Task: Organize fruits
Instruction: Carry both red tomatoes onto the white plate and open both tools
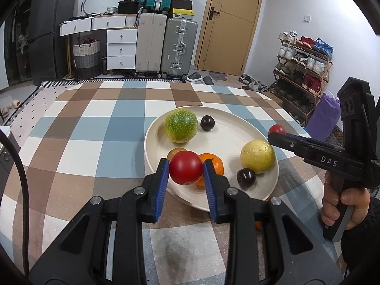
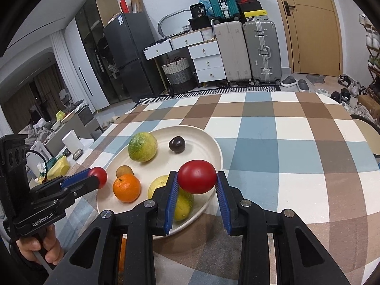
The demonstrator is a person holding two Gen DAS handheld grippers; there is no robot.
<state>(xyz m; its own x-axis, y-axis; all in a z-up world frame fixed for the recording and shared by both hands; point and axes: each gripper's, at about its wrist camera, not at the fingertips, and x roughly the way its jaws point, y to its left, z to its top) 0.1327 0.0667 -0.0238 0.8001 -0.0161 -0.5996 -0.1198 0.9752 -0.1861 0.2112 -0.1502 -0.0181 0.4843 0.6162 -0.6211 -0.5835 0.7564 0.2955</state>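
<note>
A cream plate (image 1: 213, 140) (image 2: 204, 142) on the checked tablecloth holds a green speckled fruit (image 1: 181, 125) (image 2: 142, 146), two dark plums (image 1: 207, 123) (image 1: 246, 178), an orange (image 1: 215, 165) (image 2: 126, 187), a brown kiwi (image 2: 124, 171) and a yellow fruit (image 1: 257, 156) (image 2: 182, 201). My left gripper (image 1: 186, 169) is shut on a red tomato (image 1: 185, 170) above the plate's near-left rim. My right gripper (image 2: 197, 178) is shut on another red tomato (image 2: 197, 176) above the plate's right rim; it shows in the left wrist view (image 1: 276, 130).
The round table (image 1: 95, 130) carries only the plate; an orange object (image 2: 122, 254) peeks from under the plate's near edge. Beyond it stand suitcases (image 1: 166, 45), white drawers (image 1: 121, 47), a shoe rack (image 1: 304, 71) and a door (image 1: 228, 23).
</note>
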